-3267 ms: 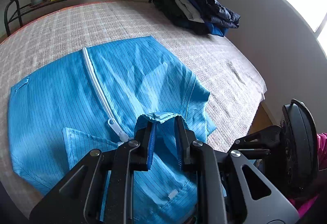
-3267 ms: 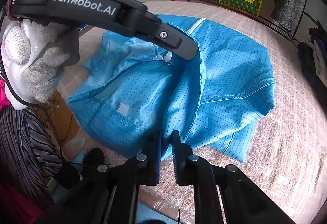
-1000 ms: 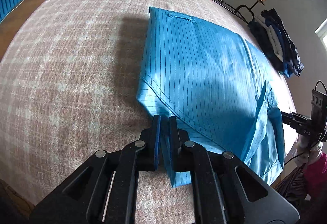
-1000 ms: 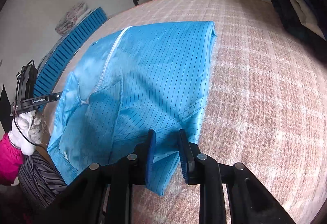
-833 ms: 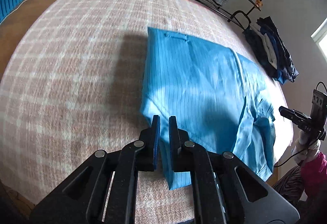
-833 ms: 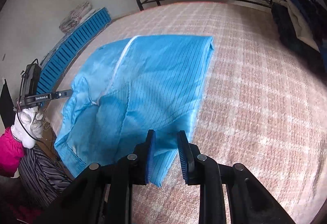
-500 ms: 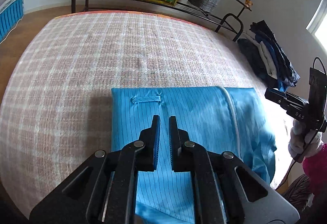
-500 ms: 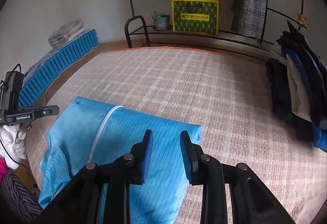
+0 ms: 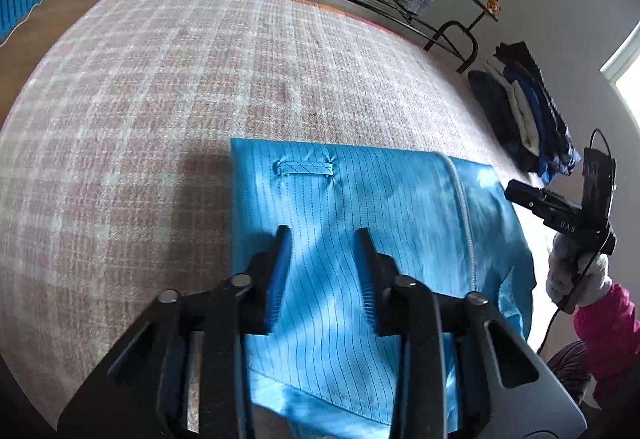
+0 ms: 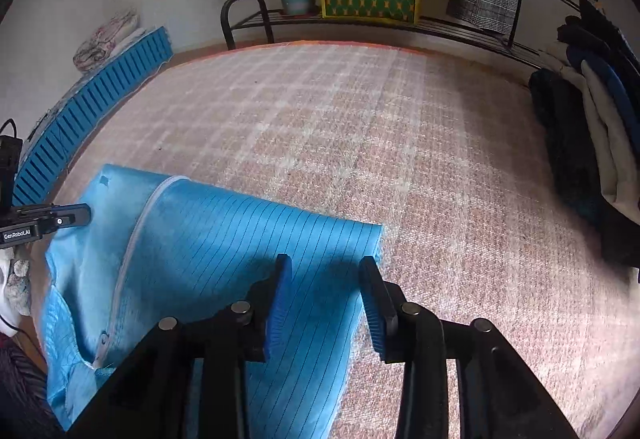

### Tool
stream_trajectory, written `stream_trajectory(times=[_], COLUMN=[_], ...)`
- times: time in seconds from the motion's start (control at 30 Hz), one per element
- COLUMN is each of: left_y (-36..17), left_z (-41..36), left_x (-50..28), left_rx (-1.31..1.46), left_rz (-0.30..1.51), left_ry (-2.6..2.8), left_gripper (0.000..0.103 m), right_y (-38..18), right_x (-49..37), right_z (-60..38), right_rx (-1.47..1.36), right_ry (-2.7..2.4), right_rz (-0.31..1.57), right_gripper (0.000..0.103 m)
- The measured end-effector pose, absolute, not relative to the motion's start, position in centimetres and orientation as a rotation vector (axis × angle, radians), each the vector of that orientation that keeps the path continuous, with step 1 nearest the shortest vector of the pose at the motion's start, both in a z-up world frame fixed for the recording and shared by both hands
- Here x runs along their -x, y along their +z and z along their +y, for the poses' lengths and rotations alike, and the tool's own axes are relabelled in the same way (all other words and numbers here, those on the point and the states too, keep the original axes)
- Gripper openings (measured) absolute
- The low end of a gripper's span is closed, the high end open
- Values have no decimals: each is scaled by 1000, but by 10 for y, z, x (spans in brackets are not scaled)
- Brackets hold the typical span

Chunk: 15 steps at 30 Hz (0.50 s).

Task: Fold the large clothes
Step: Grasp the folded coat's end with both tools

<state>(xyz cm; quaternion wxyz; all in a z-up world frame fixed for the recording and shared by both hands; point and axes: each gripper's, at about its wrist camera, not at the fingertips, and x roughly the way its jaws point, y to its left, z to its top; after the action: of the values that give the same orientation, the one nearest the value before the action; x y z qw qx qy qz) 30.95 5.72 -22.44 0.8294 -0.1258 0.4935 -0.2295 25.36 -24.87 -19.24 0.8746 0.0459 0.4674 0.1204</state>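
two grippers hang over one garment, a bright blue pinstriped jacket [image 9: 360,207] lying folded on the pink checked bedspread [image 9: 160,99]. left gripper [image 9: 324,235]: jaws have just been opening and now stand spread, the cloth lying under the gap but nothing pinched; it sits just inside the jacket's left edge, short of the hanging loop [image 9: 304,167] near the far fold. right gripper [image 10: 326,263]: jaws have also just been opening and are likewise spread and holding nothing, poised over the jacket's right end near its far right corner [image 10: 376,229]. the jacket's long axis runs side to side across both views, from one gripper to the other, so each hand is nearest its own end and the far fold lies ahead of both. judgement: any further fold would mean taking an end or the near edge again. look of the cloth: thin, slightly glossy, dark pinstripes, white zipper [image 9: 464,207] running front to back; the part near the zipper is rumpled and slumps toward the bed edge. dark folded clothes [image 10: 592,135] are stacked well apart at far right.
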Motion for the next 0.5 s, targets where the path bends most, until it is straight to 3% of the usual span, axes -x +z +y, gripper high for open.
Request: stream_trajectory(times=[0.03, 0.1, 0.37, 0.5], left_y=[-221, -224, -275, -285], left_z=[69, 94, 134, 125], left_x=[-307, -304, -302, -300], left_rx=[309, 412, 733, 769], left_rz=[1041, 1064, 1198, 1214], left_ry=[-483, -494, -527, -582], left_gripper=[60, 61, 61, 61], right_y=[-188, -185, -216, -233], right_x=[-245, -229, -194, -191], right_z=[-258, -277, -322, -312], right_rx=[-139, -228, -530, -594], right_ry=[260, 267, 350, 445], right_rz=[961, 946, 1052, 1097], right_gripper=[63, 73, 74, 68])
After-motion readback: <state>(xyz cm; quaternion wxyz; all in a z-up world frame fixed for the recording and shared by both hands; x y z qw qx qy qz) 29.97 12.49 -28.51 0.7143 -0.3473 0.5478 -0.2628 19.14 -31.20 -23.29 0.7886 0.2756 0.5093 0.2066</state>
